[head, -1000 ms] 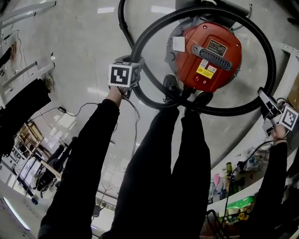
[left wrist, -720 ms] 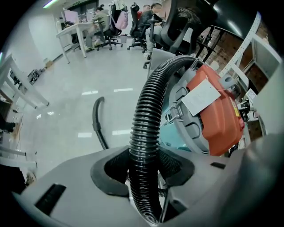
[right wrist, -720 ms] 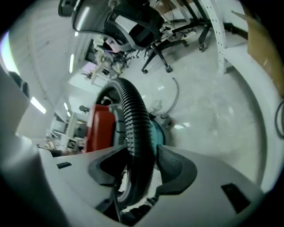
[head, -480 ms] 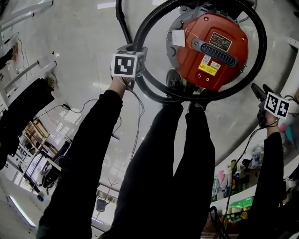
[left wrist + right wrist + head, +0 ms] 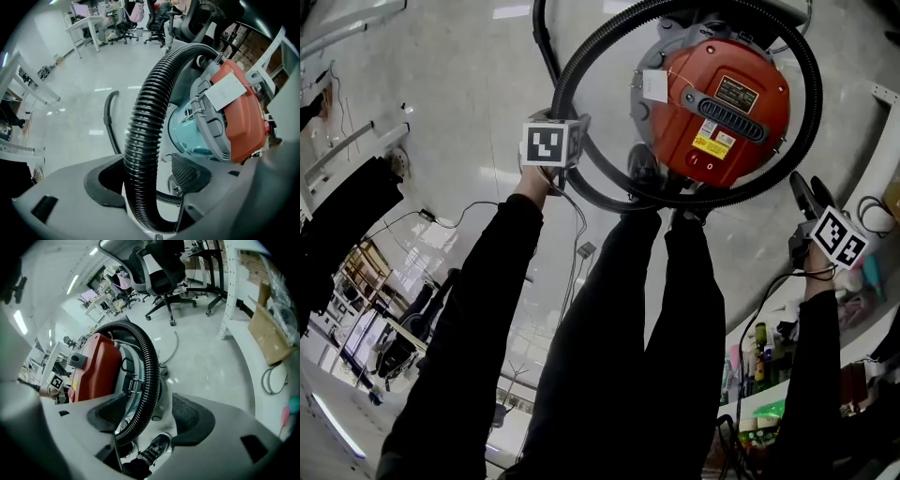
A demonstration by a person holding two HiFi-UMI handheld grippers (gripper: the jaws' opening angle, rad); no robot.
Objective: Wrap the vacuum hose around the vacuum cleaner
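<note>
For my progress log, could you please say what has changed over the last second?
The hose loop drew in tighter round the vacuum. The left claw and right claw have just been opening; the hose lies loose between each one's jaws. The right claw moved in toward the vacuum. The vacuum and left claw stayed put.

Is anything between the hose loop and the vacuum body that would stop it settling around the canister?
Yes, probably. The hose already rings the vacuum cleaner, but the person's shoes stand close beside its near side, beneath the loop's near arc. Nothing else shows between them.
</note>
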